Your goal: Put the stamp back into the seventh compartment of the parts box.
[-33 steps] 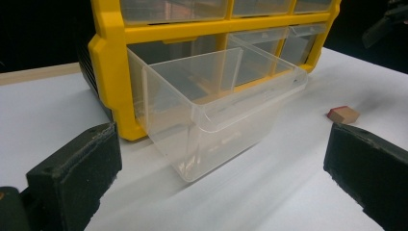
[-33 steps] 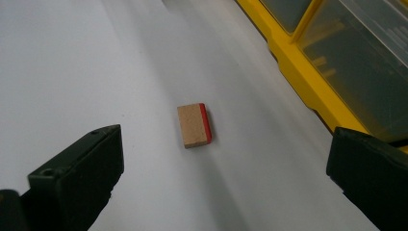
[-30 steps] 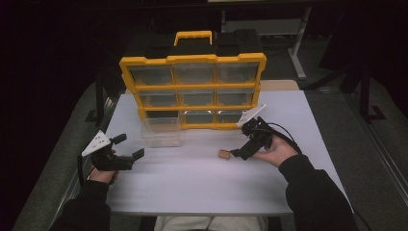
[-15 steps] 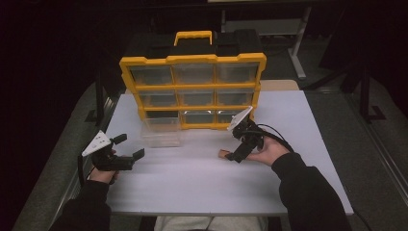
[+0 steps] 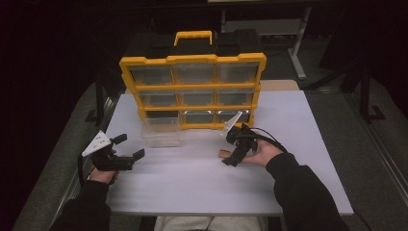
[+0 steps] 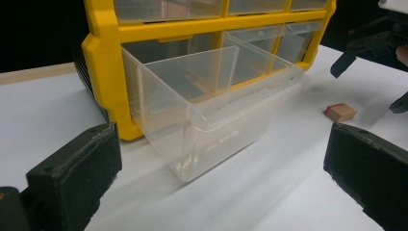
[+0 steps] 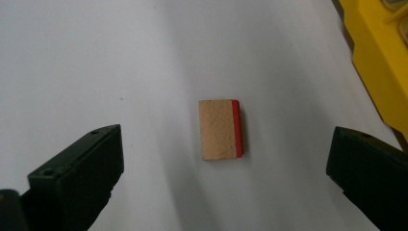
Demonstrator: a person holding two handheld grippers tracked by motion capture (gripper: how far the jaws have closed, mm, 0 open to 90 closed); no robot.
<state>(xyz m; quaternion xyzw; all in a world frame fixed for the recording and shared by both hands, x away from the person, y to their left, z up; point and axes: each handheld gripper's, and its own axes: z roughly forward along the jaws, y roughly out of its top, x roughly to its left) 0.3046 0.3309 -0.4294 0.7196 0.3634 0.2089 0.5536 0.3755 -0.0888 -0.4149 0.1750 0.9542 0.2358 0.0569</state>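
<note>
Two grippers: both wide open, nothing held in either.
Right gripper [image 5: 232,155]: hovers tilted down over the wooden block [image 7: 221,129], jaws standing well apart to either side of it, no contact.
Block: small flat piece, tan top with one red edge, lying on the white table [image 5: 192,187] in front of the organiser, near the middle.
Left gripper [image 5: 126,147]: rests low at the table's left, jaws spread, aimed at the clear drawer [image 6: 216,106].
Drawer: pulled out of the yellow organiser [image 5: 192,91], standing on the table just before its bottom-left slot, empty as far as can be seen.
Step (judged): about to pick up the block, likely for the drawer.
Risk 1: block is thin and lies flat, so jaws closing too high would skim over it or flip it onto its edge.
Risk 2: jaws closing off-centre would push the block sideways instead of pinching it (smooth tabletop, little friction).
Risk 3: the drawer is light and loose; a bump from either gripper could slide or tip it.
Risk 4: a drop from too high could bounce the block out of the drawer.
</note>
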